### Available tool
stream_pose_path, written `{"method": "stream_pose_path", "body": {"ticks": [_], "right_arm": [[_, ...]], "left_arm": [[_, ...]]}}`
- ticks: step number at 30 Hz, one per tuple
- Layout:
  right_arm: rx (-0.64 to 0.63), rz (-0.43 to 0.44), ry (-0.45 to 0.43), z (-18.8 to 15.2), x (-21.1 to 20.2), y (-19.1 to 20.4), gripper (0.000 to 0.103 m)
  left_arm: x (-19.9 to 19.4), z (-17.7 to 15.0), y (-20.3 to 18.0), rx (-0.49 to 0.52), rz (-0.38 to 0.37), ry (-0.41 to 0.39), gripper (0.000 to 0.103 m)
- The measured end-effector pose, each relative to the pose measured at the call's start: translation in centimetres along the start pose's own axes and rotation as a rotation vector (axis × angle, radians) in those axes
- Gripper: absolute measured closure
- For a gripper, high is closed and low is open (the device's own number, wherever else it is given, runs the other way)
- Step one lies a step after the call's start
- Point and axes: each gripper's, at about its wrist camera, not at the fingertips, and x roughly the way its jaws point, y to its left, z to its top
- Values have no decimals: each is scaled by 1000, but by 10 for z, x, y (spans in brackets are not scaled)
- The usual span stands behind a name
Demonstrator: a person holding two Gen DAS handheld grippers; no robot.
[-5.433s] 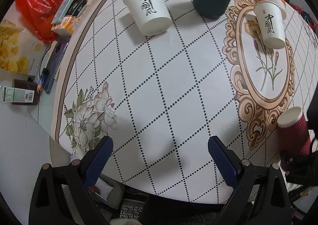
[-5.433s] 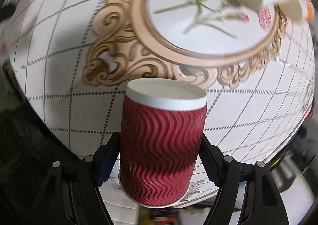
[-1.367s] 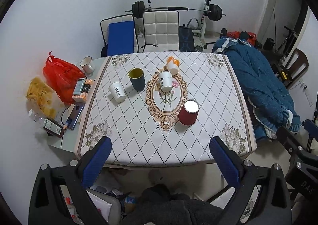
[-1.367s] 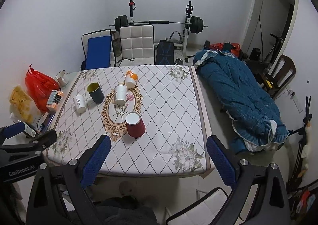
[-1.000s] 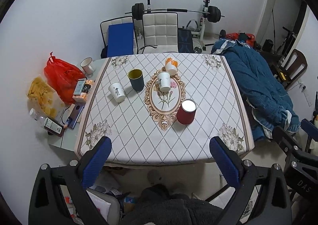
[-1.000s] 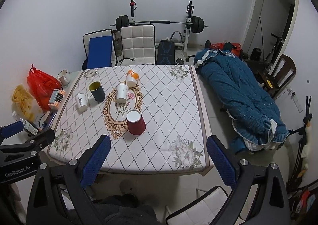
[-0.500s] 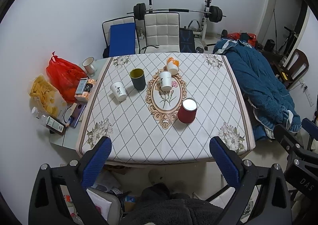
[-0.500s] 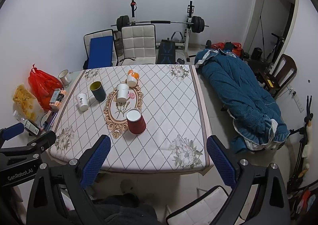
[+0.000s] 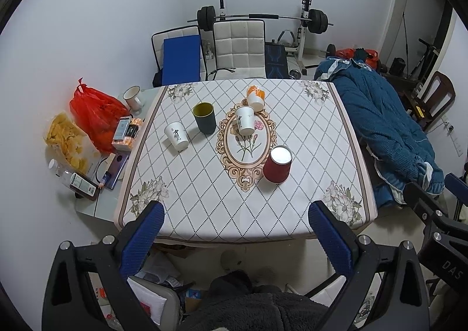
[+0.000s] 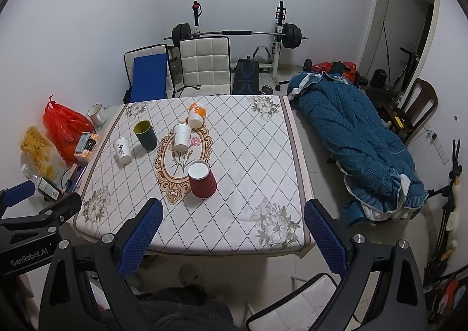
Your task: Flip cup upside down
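A red ribbed paper cup (image 9: 277, 165) stands upside down, white base up, on the patterned tablecloth (image 9: 204, 199) beside the oval medallion; it also shows in the right wrist view (image 10: 202, 179). My left gripper (image 9: 234, 237) is open and empty, held high and back from the table's near edge. My right gripper (image 10: 232, 231) is open and empty, also high and back from the table. Neither touches any cup.
On the table stand two white printed cups (image 9: 176, 135) (image 9: 245, 124), a dark green cup (image 9: 204, 117) and an orange-and-white cup (image 9: 255, 97). A side shelf (image 9: 87, 202) at left holds a red bag (image 9: 93, 114), a mug, snacks. Chairs (image 9: 238, 47), a barbell rack and a blue quilt (image 9: 386, 129) lie beyond.
Five seconds ago my right gripper held the red cup close over the table. It has let go; both grippers have since pulled far back. In the last second the views barely shift.
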Motion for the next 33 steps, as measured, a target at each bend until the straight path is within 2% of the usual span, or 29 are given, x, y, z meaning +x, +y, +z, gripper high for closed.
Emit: {"method": "stream_pose_path", "body": {"ticks": [33], "right_arm": [[2,-2,-3,3,0,-1,4]], "left_arm": [[-4,1,-7,-1,-1,-5,2]]}}
